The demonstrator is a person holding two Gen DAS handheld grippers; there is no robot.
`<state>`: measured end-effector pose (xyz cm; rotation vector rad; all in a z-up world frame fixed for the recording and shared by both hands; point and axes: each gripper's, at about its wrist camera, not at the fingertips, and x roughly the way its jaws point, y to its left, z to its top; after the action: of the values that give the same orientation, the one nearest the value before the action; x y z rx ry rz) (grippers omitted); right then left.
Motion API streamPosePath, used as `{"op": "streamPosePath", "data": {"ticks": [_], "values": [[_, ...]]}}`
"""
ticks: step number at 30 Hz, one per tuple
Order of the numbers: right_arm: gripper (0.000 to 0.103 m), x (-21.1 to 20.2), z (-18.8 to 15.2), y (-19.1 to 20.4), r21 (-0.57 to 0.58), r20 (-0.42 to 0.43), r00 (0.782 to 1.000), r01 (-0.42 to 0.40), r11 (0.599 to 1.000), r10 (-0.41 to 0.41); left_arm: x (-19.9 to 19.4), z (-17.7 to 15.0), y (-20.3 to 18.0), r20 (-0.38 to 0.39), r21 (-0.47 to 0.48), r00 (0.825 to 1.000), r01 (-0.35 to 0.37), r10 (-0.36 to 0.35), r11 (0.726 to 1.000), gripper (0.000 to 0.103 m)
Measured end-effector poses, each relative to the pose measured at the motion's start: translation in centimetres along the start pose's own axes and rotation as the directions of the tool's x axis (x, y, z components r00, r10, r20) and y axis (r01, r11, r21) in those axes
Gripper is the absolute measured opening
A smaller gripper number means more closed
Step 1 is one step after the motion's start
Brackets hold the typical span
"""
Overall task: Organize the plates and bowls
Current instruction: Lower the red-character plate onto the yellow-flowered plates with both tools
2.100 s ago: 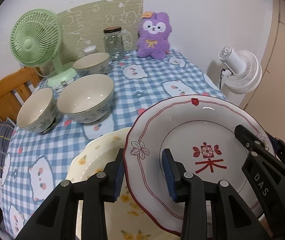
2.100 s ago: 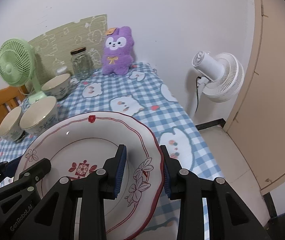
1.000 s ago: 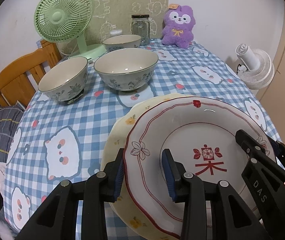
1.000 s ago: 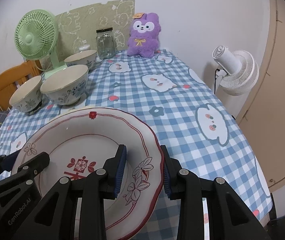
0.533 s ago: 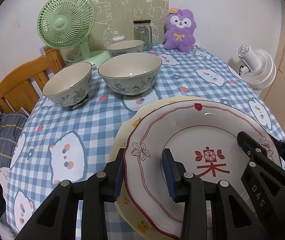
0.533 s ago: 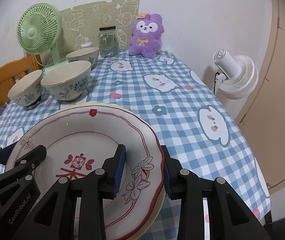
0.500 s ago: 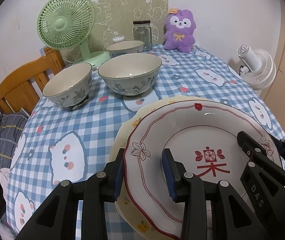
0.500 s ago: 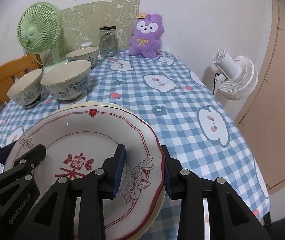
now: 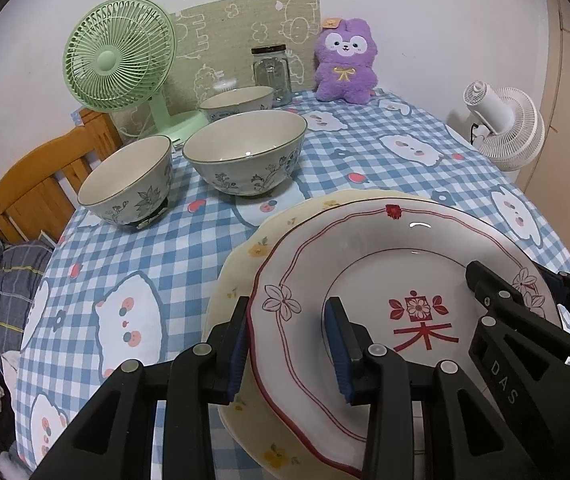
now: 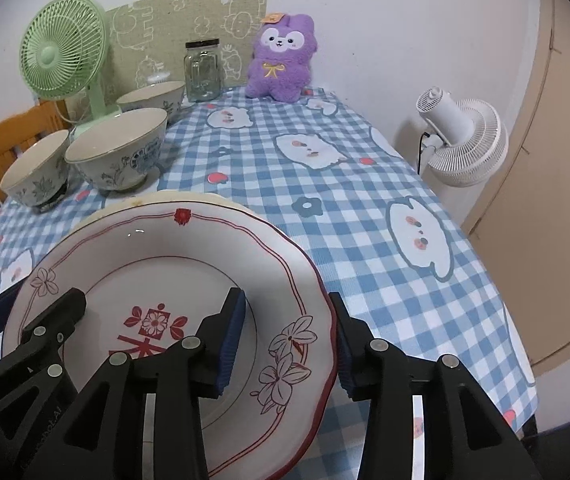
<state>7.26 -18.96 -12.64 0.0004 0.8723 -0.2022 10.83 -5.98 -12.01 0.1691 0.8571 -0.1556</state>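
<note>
A white plate with a red rim lies on top of a pale yellow flowered plate near the table's front edge. My left gripper is shut on the red plate's left rim. My right gripper straddles the right rim of the same plate; its jaws are opening and the blue pads stand off the rim. Each gripper also shows at the other view's edge. Three flowered bowls stand at the back left: a large one, a small one and one behind.
A green desk fan, a glass jar and a purple plush toy line the wall. A white fan stands beyond the table's right edge. A wooden chair is at the left.
The red-rimmed plate came down onto the yellow plate. In the last half second the right jaws spread apart off the rim. The left grip looks the same.
</note>
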Motion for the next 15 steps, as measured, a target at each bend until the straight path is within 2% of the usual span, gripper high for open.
{"op": "streamPosePath", "data": {"ticks": [12, 15], "values": [[0.047, -0.05, -0.15, 0.07, -0.015, -0.005, 1.0, -0.011, 1.0, 0.011, -0.04, -0.05, -0.15, 0.013, 0.007, 1.0, -0.017, 0.016, 1.0, 0.039], [0.052, -0.01, -0.1, -0.05, -0.008, -0.013, 0.999, -0.039, 0.999, 0.039, 0.0, 0.08, -0.04, 0.008, 0.012, 1.0, -0.012, 0.011, 1.0, 0.042]]}}
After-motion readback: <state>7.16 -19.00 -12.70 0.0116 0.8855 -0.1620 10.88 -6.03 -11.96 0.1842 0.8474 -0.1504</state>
